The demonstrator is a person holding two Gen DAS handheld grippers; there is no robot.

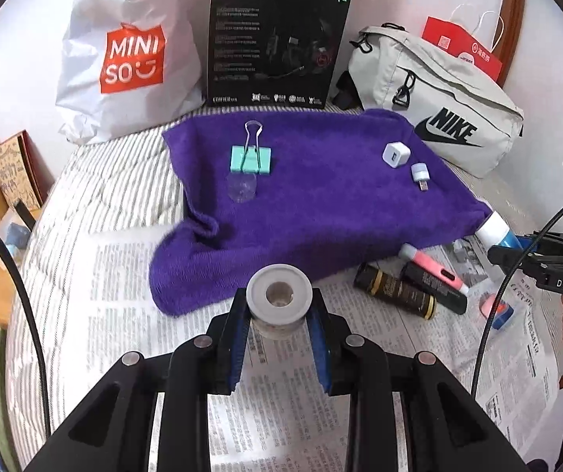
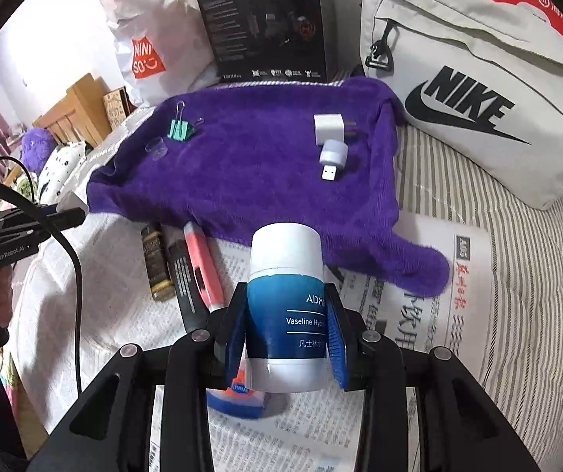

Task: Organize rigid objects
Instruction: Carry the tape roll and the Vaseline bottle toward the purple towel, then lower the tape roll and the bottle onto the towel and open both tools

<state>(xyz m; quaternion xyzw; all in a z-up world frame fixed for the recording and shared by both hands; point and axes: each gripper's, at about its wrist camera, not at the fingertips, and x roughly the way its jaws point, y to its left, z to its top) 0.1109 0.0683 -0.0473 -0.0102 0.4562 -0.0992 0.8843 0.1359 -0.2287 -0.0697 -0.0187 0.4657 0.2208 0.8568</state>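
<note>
My left gripper (image 1: 279,314) is shut on a small clear jar with a grey lid (image 1: 280,294), held above the newspaper (image 1: 281,373). My right gripper (image 2: 287,316) is shut on a blue and white Vaseline tube (image 2: 285,275), cap pointing away; the same tube (image 1: 495,230) shows at the right of the left wrist view. On the purple towel (image 2: 250,173) lie a mint binder clip (image 1: 250,158), a clear round cap (image 1: 242,187), a white charger cube (image 2: 328,128) and a small USB light (image 2: 331,157).
On the newspaper lie a black-gold tube (image 1: 395,290), a black stick (image 1: 434,287) and a pink pen (image 2: 202,265). A blue-orange item (image 2: 238,395) sits under the right gripper. A Miniso bag (image 1: 124,51), a black box (image 1: 277,39) and a Nike bag (image 2: 474,94) stand behind the towel.
</note>
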